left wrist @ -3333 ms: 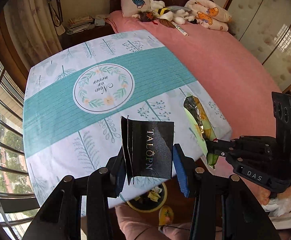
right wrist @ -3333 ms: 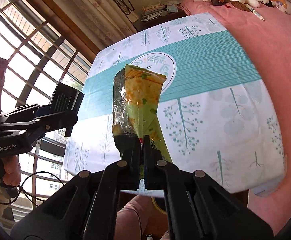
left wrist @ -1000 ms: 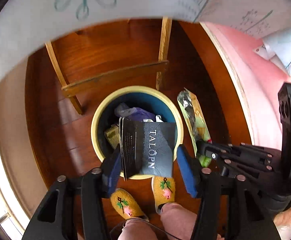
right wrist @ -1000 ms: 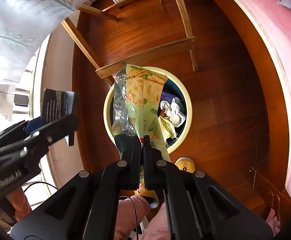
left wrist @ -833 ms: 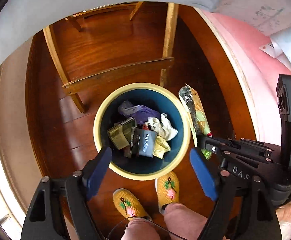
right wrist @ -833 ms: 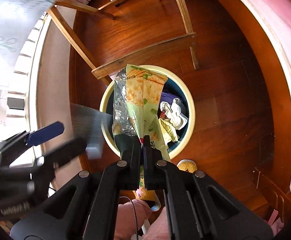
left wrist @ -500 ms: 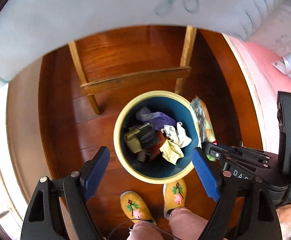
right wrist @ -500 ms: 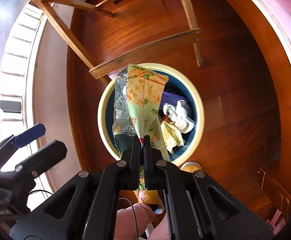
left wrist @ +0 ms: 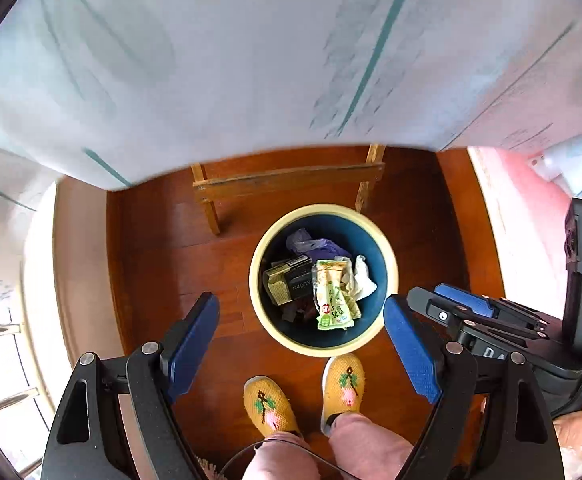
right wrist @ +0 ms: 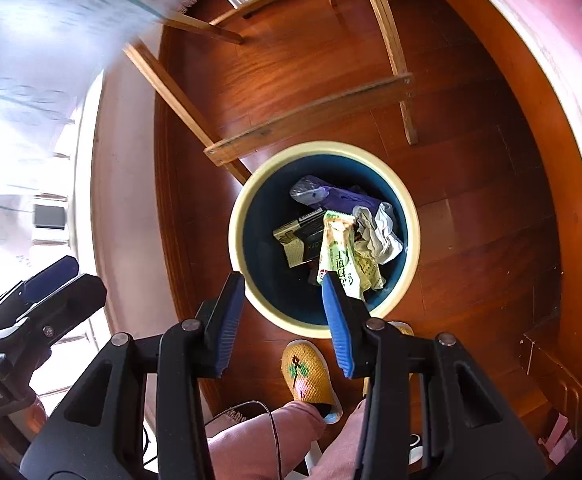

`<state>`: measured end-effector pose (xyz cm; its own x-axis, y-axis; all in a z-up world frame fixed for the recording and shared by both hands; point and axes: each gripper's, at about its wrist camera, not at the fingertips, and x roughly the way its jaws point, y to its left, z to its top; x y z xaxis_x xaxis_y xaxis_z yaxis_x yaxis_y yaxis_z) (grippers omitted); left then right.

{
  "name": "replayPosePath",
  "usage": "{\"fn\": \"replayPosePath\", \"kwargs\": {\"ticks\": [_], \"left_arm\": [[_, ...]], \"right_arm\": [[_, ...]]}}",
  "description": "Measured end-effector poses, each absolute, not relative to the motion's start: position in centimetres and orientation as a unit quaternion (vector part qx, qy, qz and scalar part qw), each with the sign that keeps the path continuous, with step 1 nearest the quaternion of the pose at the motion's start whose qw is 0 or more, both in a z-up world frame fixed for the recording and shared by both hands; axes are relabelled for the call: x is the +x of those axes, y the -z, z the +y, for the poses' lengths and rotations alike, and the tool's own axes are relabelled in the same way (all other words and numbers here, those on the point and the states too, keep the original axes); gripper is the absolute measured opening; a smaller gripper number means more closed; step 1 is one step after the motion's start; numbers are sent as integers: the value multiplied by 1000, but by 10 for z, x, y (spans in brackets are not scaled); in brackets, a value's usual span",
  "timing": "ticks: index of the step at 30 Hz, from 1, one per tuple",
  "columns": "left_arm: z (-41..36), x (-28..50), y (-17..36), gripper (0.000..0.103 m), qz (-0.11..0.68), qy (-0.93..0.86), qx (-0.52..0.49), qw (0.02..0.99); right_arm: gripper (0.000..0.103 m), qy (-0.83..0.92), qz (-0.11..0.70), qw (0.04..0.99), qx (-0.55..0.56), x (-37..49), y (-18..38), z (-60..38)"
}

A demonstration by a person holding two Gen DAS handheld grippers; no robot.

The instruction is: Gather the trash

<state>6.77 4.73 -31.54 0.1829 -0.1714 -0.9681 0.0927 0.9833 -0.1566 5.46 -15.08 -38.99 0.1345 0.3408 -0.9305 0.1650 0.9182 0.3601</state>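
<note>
Your green cracker wrapper [left wrist: 333, 300] lies in the round cream-rimmed, blue-lined trash bin [left wrist: 387, 312] on the wooden floor [left wrist: 151, 260], beside the black packet [left wrist: 297, 282]. Your right gripper [right wrist: 285, 308] is opening, nothing between; your left gripper [left wrist: 301, 340] spread wide, empty.

Both grippers are pointing steeply down over the waste bin [left wrist: 323, 350]. The left gripper [left wrist: 303, 344] is hanging with its blue pads spread wide and nothing between them. The right gripper [right wrist: 285, 316], jaws opening and empty, is hovering above the bin's near rim.
</note>
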Motion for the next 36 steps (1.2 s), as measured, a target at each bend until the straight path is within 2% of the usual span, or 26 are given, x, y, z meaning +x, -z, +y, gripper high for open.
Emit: {"fn": "replayPosePath", "kwargs": {"ticks": [23,30,36], "left_arm": [[37,28,22,85,523,49,-53,849],[41,6,-35,85,494,17,-52,868],[41,-12,-63,85,472,-2,-49,880]], "right_arm": [[39,-96,555,814,143,31,79,-157],[45,-106,516,843,108,19,-2,-157],[46,-105,490,861,82,5,-56,-156]]}}
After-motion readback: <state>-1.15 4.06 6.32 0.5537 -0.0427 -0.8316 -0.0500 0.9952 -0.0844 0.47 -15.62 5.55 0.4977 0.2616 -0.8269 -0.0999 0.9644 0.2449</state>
